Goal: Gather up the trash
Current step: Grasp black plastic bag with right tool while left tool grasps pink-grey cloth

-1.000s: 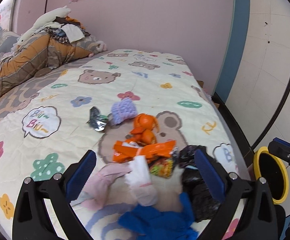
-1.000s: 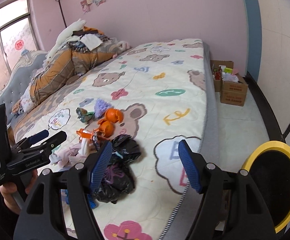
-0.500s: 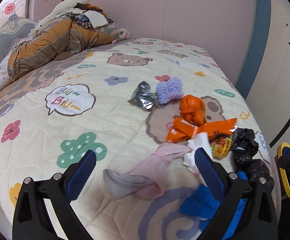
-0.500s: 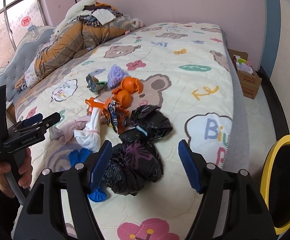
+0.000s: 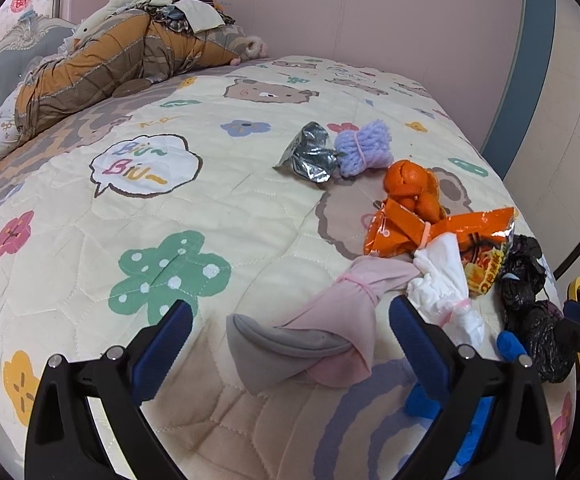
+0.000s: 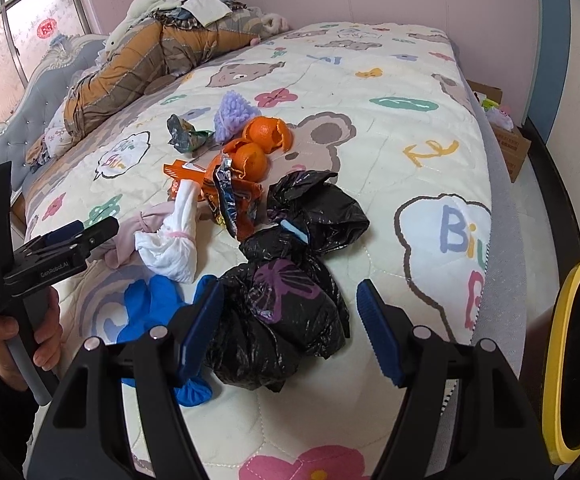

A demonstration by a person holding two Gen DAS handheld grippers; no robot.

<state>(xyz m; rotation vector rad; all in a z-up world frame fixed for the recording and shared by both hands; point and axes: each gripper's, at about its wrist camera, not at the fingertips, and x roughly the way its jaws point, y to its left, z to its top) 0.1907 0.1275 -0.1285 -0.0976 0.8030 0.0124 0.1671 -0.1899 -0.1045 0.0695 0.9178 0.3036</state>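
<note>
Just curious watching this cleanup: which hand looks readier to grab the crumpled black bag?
Probably the right gripper: its open jaws frame the black bag, near the yellow-rimmed bin. The left gripper faces the pink cloth.

On the bed [image 6: 390, 152], a bag [image 6: 282, 312] lies at lower centre, a glove [image 6: 150, 304] left of it, peels [image 6: 262, 140] above.

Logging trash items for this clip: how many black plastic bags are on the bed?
2. One black bag lies between the right gripper fingers; the other black bag lies just beyond it, beside the orange wrapper. More could be hidden underneath.
</note>
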